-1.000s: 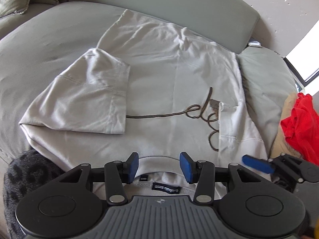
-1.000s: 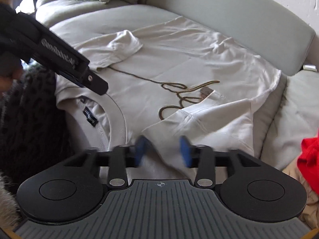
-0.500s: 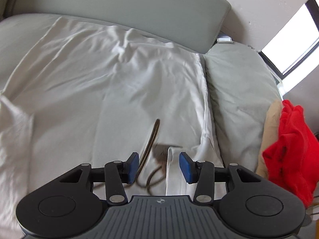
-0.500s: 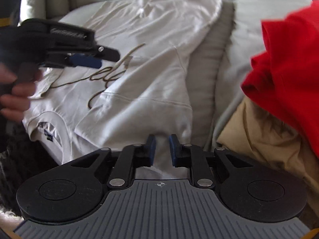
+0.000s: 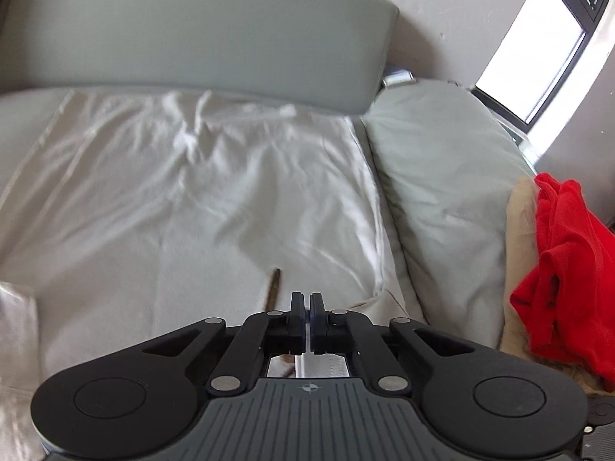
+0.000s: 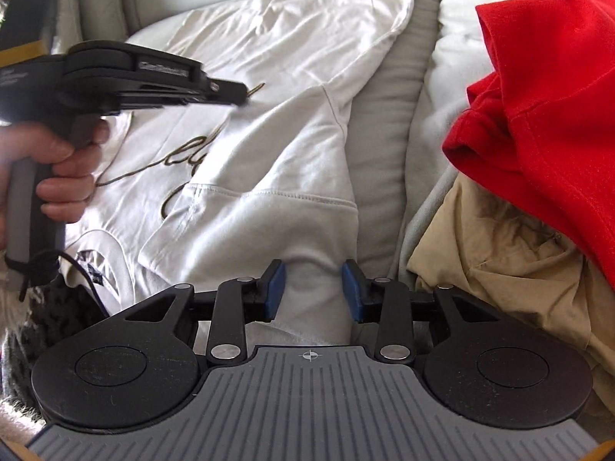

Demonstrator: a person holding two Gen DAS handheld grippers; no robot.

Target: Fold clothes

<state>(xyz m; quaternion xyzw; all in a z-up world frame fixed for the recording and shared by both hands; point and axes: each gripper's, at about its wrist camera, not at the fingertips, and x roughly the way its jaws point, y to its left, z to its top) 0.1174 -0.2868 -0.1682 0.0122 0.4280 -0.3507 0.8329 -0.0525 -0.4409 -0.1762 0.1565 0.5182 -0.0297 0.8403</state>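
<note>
Grey-green sofa [image 5: 192,34] under everything, with a plump seat cushion [image 5: 442,176] at right and a bright window [image 5: 538,46] beyond it. Heaped on the far right, a red garment [image 6: 538,88] over a tan garment [image 6: 499,261], close beside the work but not touching it as far as can be told. Spread flat across the seat, a cream T-shirt [image 6: 269,123] with brown script lettering [image 6: 192,161]: long axis running from the ribbed collar and label at near left to the hem against the backrest, right sleeve folded inward over the chest. Left gripper [image 5: 306,307] pinched almost fully together on a fold of that sleeve's edge; fabric visible between the pads, lettering mostly hidden beneath. Right gripper [image 6: 314,288] spread wide, straddling the near shoulder cloth without clamping it. Left hand [image 6: 57,169] on the handle at the edge, partly cut off; dark furry blanket [image 6: 50,315] at near left, blurred.
</note>
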